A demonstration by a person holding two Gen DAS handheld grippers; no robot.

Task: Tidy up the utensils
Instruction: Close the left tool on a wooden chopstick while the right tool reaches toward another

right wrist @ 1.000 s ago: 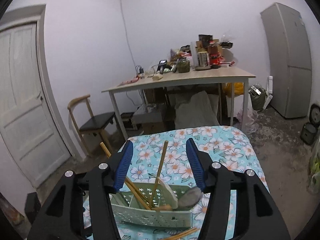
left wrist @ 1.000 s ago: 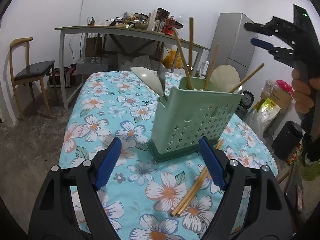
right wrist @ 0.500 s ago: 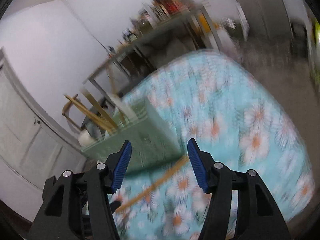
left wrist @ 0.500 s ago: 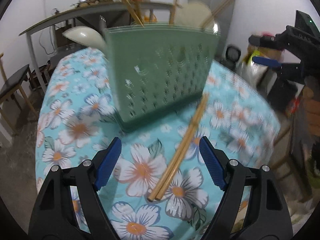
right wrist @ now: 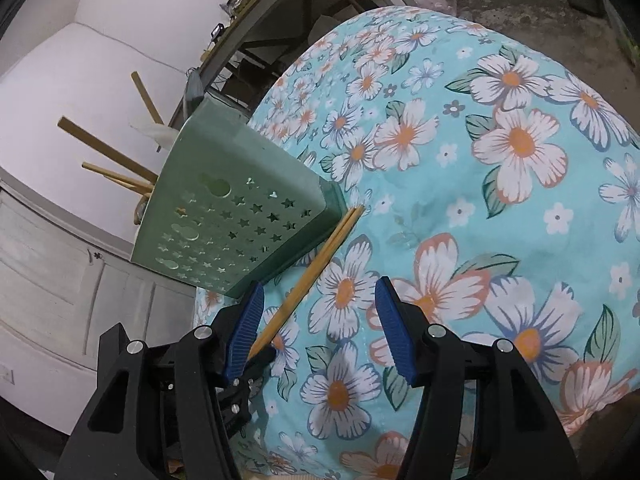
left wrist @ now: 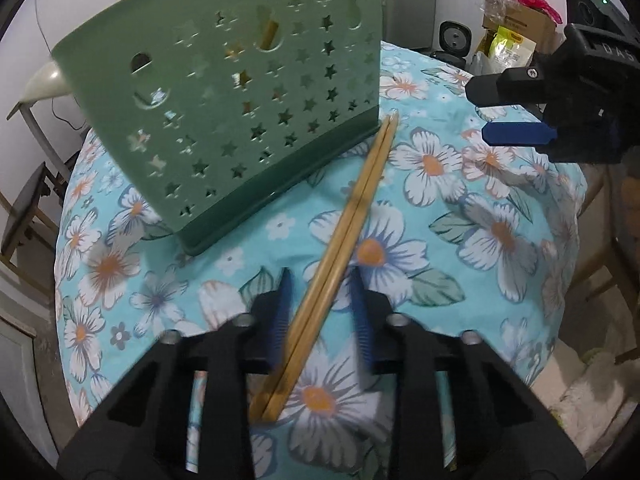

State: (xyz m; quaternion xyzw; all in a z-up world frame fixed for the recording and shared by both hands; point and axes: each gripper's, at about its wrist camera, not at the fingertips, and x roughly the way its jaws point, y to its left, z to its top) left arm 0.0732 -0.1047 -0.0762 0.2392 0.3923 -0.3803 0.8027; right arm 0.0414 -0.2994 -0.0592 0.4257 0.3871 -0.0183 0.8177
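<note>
The left gripper (left wrist: pixel 320 316) has just been closing: its blue jaws, wide apart half a second ago, now stand narrow with the pair of bamboo chopsticks (left wrist: pixel 352 216) running between them. In the left wrist view a sliver of tablecloth shows on each side of the sticks, so the pads appear not to have pinched them yet; blur on the fingers prevents a firmer reading. Compared with the earlier frames, this gripper has also dropped lower over the near end of the sticks.

The chopsticks lie flat on the floral tablecloth (left wrist: pixel 472 208). Their near ends sit between and under the left jaws; their far tips rest against the base corner of the green utensil holder (left wrist: pixel 240 92), which stands directly ahead of the left gripper.

The right gripper (right wrist: pixel 320 328) is spread about half way and holds nothing. It has descended from a high position to just above the cloth. In its own view the chopsticks run just beside its left finger (right wrist: pixel 244 332), not between the jaws.

Assessment: the step in hand is the pickup of the last loose pair. Other chopsticks (right wrist: pixel 108 156) and a pale spoon (left wrist: pixel 44 80) already stand in the holder. Once the grip seats, the pair must be lifted and tipped upright into a compartment.
</note>
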